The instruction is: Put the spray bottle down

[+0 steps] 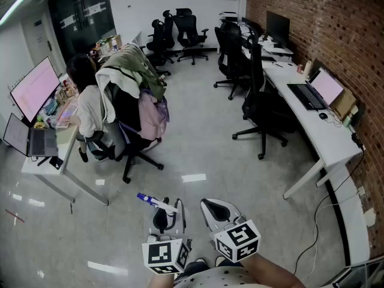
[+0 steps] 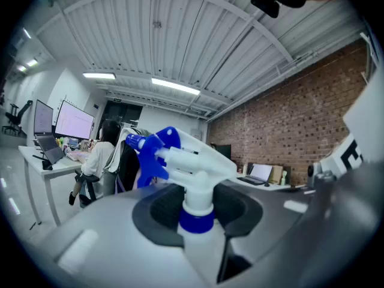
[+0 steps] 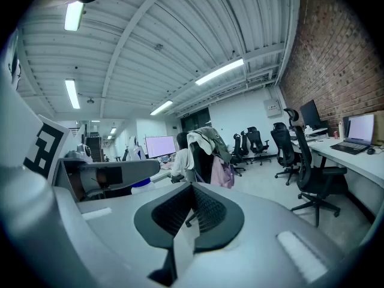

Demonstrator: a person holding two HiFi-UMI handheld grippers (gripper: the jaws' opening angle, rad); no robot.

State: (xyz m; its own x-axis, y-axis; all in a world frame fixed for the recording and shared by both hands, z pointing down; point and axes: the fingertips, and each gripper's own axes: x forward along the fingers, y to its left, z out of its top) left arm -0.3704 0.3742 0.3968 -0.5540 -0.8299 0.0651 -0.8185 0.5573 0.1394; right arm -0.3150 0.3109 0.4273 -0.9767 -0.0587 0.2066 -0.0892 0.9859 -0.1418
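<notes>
My left gripper (image 1: 168, 216) is shut on a white spray bottle (image 1: 157, 204) with a blue nozzle and collar. It holds the bottle up in the air over the floor, nozzle pointing left. In the left gripper view the bottle's neck (image 2: 195, 216) sits between the dark pads, and the trigger head (image 2: 174, 156) rises above the jaws. The bottle's body is hidden below the jaws. Just to the right, my right gripper (image 1: 219, 212) is held level beside it. In the right gripper view my right gripper (image 3: 191, 212) is shut, pads together with nothing between them.
A person (image 1: 89, 104) sits at a desk (image 1: 55, 155) with monitors at the left, beside a chair (image 1: 133, 122) draped with clothes. A long white desk (image 1: 327, 138) with a laptop runs along the brick wall at the right. Black office chairs (image 1: 264, 110) stand ahead.
</notes>
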